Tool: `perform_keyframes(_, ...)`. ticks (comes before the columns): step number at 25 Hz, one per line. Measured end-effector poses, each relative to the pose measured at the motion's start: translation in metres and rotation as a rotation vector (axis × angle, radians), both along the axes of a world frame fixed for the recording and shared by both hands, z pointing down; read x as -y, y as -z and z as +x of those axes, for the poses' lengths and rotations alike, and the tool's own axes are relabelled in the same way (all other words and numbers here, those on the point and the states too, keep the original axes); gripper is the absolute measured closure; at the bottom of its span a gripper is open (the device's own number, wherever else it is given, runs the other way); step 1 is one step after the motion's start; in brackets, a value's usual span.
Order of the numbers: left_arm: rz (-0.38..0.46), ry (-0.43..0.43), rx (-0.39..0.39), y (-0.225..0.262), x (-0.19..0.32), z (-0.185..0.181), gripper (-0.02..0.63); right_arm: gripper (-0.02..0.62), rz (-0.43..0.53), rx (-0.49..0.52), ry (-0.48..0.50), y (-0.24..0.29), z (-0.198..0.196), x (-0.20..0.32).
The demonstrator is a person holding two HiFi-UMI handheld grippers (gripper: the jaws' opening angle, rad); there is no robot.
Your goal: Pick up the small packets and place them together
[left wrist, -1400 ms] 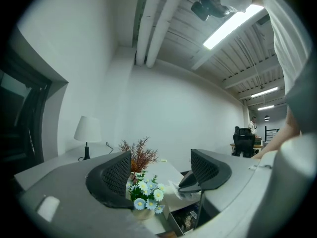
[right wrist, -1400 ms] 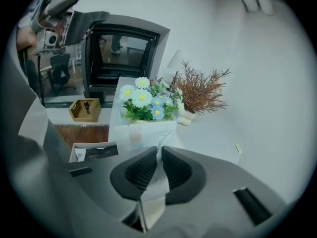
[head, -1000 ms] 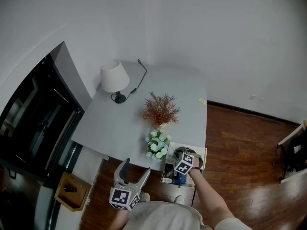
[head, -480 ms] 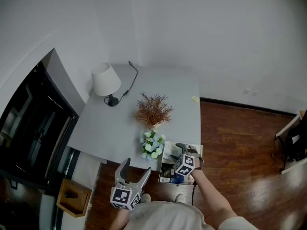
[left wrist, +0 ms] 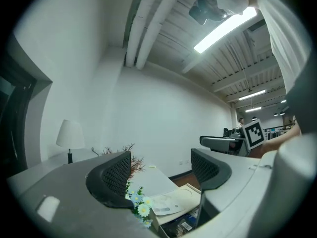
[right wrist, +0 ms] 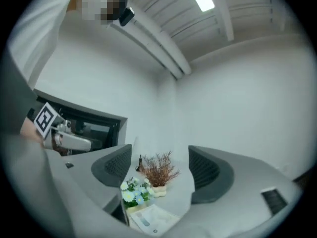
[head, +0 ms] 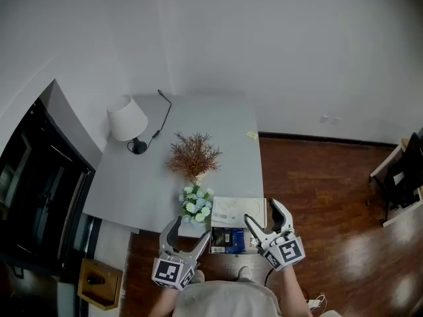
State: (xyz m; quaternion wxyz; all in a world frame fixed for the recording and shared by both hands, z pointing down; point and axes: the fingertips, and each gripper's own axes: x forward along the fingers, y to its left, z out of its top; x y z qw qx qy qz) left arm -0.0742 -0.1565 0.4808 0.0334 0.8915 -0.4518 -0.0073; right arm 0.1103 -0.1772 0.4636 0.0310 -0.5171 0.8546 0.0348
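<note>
Dark and blue small packets [head: 228, 240] lie in an open box below the grey table's near edge [head: 152, 213]; the left gripper view shows them low down [left wrist: 187, 223]. A white sheet [head: 238, 211] covers the box's far part. One small yellow packet [head: 252, 135] lies at the table's far right edge. My left gripper [head: 188, 228] hangs open and empty to the left of the box. My right gripper [head: 264, 211] is above the box's right side; its jaws have just been opening and nothing is between them.
On the table stand a white lamp [head: 127, 121] with its cable, a dried brown plant [head: 193, 157] and a small pot of white and blue flowers [head: 195, 203]. A dark cabinet [head: 33, 190] is at the left. Wooden floor [head: 317, 197] lies to the right.
My right gripper has come up out of the box and turned, and its jaws have opened. The left gripper has shifted only a little. The head view has swung to the right.
</note>
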Motion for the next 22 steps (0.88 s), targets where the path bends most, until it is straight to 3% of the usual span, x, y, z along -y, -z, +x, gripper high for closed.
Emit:
perform_keyframes(2,0.010,-0.019,-0.001,0.002,0.001,0.008,0.238,0.221,0.004,0.056,-0.055,0.010,0.017,-0.015)
perform_keyframes(5,0.011,-0.035,-0.008,0.002,0.000,0.015,0.218,0.219,0.021,0.054,-0.110,0.016,0.034,-0.034)
perform_keyframes(8,-0.002,-0.046,-0.010,0.000,0.000,0.018,0.216,0.229,-0.013,-0.037,-0.115,0.003,0.040,-0.042)
perform_keyframes(9,-0.015,-0.051,-0.008,-0.002,0.000,0.019,0.220,0.259,-0.039,-0.088,-0.091,-0.006,0.038,-0.044)
perform_keyframes(15,-0.011,-0.055,-0.005,-0.004,-0.002,0.020,0.221,0.261,-0.341,-0.459,0.157,-0.107,0.003,-0.057)
perform_keyframes(19,-0.009,-0.050,-0.005,-0.005,-0.006,0.020,0.215,0.261,-0.581,-0.626,0.275,-0.195,-0.002,-0.072)
perform_keyframes(22,-0.017,-0.044,0.001,-0.007,-0.007,0.017,0.215,0.261,-0.692,-0.745,0.344,-0.249,-0.001,-0.075)
